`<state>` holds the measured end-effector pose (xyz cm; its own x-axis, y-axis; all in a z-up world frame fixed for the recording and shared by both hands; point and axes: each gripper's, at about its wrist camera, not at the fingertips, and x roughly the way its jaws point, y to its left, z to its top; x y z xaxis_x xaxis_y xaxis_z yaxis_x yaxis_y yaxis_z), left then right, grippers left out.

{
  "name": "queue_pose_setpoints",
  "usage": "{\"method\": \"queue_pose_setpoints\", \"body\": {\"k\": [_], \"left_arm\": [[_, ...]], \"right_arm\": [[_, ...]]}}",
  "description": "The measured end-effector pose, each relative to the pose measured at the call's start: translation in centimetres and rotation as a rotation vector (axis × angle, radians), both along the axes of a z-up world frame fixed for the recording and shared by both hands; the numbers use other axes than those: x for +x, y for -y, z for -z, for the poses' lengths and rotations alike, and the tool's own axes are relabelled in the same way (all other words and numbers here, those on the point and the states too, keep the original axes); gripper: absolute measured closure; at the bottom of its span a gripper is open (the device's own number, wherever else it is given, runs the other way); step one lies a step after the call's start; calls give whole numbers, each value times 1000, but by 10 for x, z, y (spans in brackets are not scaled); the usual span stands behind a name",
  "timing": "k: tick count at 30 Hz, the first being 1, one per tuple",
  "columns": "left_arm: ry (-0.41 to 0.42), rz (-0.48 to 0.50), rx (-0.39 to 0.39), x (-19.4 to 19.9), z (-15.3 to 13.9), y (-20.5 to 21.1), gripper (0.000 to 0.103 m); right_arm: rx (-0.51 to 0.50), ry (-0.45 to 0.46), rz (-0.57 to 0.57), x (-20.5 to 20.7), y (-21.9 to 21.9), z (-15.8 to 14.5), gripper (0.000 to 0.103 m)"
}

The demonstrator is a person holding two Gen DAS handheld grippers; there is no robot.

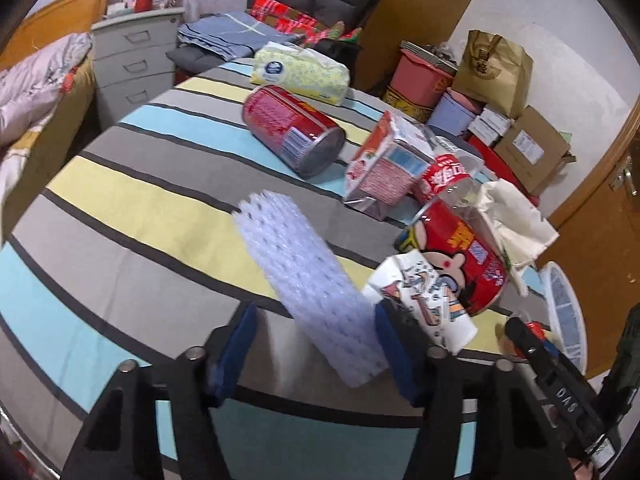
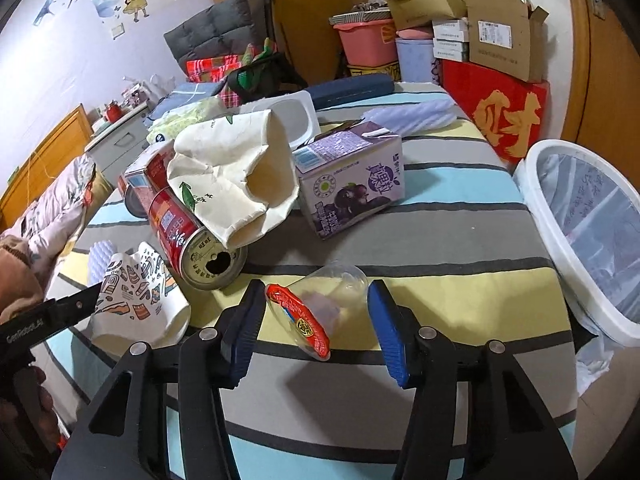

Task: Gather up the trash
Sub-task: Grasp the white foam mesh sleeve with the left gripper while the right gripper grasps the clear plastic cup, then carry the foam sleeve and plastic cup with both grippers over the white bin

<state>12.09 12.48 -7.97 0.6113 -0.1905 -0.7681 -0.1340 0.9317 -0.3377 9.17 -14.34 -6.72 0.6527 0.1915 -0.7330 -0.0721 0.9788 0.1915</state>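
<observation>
Foam: white foam sleeve (image 1: 316,292) lies between my left claw's (image 1: 316,350) spread, released fingers.
Cup: clear plastic cup (image 2: 320,304) lies sideways between my right claw's (image 2: 316,320) released fingers.
Bin: white trash bin (image 2: 576,276), right.

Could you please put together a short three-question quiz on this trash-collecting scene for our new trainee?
1. True or false: the purple milk carton already lies inside the white bin.
2. What lies between the fingers of the right gripper? A) a red can B) a clear plastic cup C) a tissue pack
3. What white item lies between the fingers of the left gripper?

Key
1. False: it stands on the striped tablecloth, beside the bin.
2. B: the clear plastic cup, on its side with a red lid; the fingers are apart.
3. The white foam netting.
</observation>
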Motion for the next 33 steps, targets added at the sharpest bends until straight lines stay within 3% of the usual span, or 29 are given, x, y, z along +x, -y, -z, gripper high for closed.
{"method": "queue_pose_setpoints", "body": {"k": [3, 11, 21, 33], "left_arm": [[8, 27, -14, 4, 1, 4, 61], [33, 38, 17, 1, -4, 12, 75], [96, 39, 41, -19, -30, 11, 77], [227, 209, 61, -27, -85, 82, 77]], "right_arm": [[-19, 21, -2, -4, 0, -3, 49], [-21, 44, 14, -4, 8, -7, 49], [-6, 103, 9, -12, 17, -19, 49], [-4, 186, 60, -27, 53, -41, 49]]}}
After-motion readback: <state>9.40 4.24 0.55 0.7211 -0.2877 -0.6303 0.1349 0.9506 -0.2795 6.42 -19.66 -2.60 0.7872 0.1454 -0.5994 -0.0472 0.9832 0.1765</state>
